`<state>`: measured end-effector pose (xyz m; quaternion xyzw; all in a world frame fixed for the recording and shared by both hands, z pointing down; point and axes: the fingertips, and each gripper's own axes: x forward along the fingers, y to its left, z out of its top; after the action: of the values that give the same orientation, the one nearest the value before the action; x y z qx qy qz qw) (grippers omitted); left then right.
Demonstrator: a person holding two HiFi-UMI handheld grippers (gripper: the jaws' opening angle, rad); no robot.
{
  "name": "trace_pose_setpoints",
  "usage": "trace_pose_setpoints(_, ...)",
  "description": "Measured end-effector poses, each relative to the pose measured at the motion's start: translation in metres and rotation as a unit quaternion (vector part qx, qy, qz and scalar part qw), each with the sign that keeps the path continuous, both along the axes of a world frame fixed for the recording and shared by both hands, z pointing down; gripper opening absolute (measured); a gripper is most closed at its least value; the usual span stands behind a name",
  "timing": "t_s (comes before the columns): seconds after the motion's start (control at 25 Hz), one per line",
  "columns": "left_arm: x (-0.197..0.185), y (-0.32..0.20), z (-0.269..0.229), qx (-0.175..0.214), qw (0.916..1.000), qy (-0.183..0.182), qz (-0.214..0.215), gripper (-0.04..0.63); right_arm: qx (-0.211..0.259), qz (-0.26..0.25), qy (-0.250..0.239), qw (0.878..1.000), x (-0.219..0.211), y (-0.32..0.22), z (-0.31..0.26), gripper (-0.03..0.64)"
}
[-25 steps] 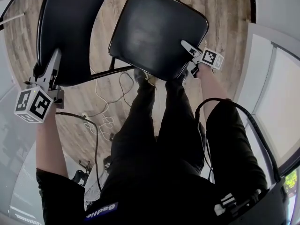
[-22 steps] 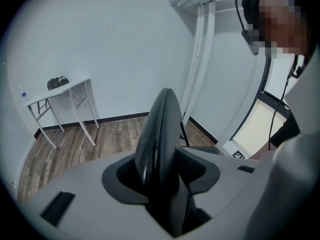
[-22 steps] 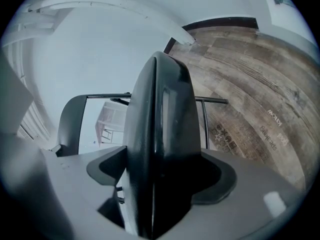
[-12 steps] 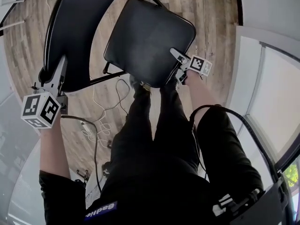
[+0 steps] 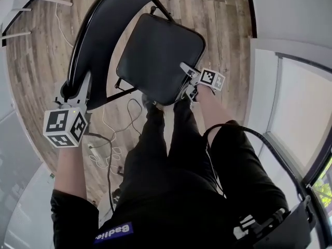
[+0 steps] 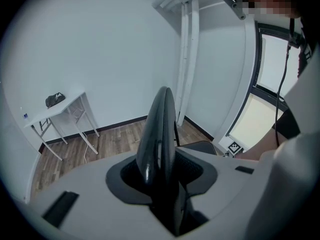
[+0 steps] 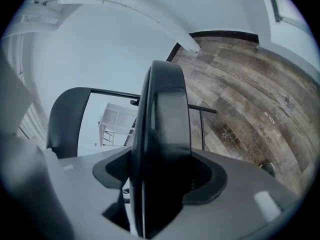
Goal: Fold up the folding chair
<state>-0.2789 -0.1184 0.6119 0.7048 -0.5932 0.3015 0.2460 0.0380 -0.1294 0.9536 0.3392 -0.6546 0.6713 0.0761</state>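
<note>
1. Head view: the folding chair (image 5: 129, 82) stands on the wooden floor (image 5: 218, 14) just ahead of the person's legs (image 5: 166, 154). The left gripper (image 5: 84, 81) sits at the lower end of the curved black backrest (image 5: 109, 30), with its jaws around that edge. The right gripper (image 5: 184, 82) is at the near edge of the black seat (image 5: 158, 53), one jaw above the pad and one below. Thin cables (image 5: 111, 139) lie on the floor between the chair and the legs.

2. Left gripper view: the backrest's edge stands upright in the gap between the jaws and fills it. The jaws have just been closing and now clamp it on both sides, at a partial opening. Beyond it, a small white table (image 6: 67, 104) stands against the wall with a dark object (image 6: 54, 100) on top.

3. Right gripper view: the seat's thick rim runs up between the jaws. They too have just been closing and now press on it, held fairly wide by its thickness. The backrest shows at the left and the chair's thin black frame bars (image 7: 202, 109) run behind the seat.
</note>
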Motion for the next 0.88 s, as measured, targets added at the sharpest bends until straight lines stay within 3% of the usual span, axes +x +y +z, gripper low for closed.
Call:
trace_pose_setpoints(0.48,0.043,0.017,-0.037,-0.021,0.9996,0.004,0.019,0.097,-0.007,0.000,0.036,0.999,-0.035,-0.014,-0.074,0.247)
trace_pose_setpoints(0.88,0.059,0.025,-0.065,-0.044,0.9980,0.012,0.045,0.069,-0.015,-0.005,0.039,0.999,-0.082,-0.024,-0.135,0.219)
